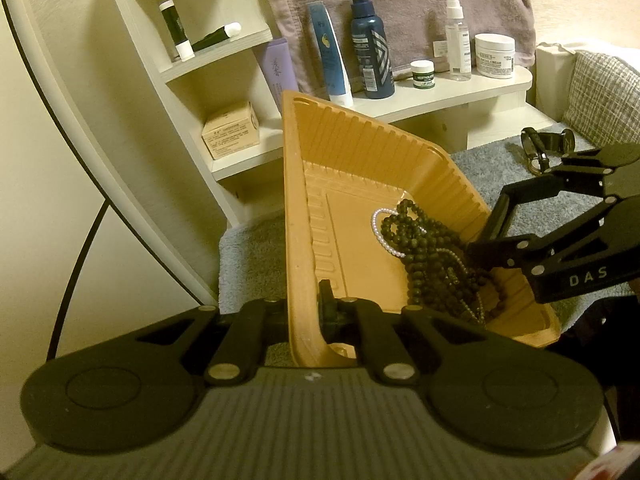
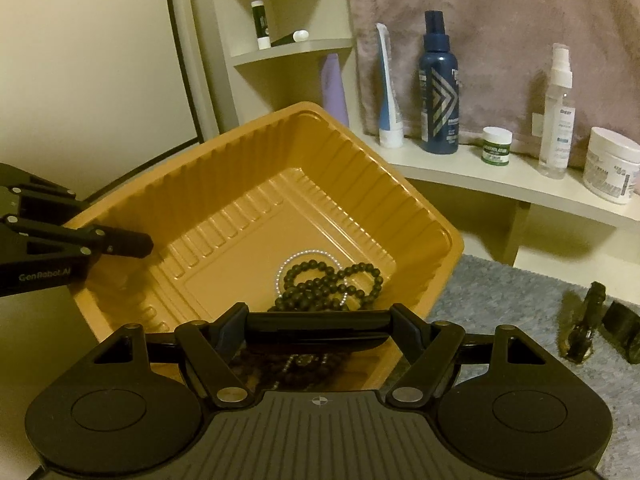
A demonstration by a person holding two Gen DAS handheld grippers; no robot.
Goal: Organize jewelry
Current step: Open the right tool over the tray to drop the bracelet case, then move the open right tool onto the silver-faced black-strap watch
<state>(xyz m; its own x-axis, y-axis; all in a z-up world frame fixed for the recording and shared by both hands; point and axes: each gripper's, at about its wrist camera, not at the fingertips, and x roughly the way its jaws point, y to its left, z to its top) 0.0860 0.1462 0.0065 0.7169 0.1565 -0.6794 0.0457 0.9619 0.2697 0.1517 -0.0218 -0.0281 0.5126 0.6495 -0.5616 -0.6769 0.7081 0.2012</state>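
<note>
An orange plastic tray is tilted up, held by its near wall in my left gripper, which is shut on it. Dark bead necklaces and a white pearl bracelet lie heaped in its lower corner. The tray, the beads and the pearl bracelet also show in the right wrist view. My right gripper is open, its fingers spread over the tray's near edge above the beads. It shows in the left wrist view, and the left gripper shows in the right wrist view.
A grey mat covers the table; a watch-like dark item and a dark clip lie on it at right. White shelves behind hold bottles, jars and tubes. A pink towel hangs behind.
</note>
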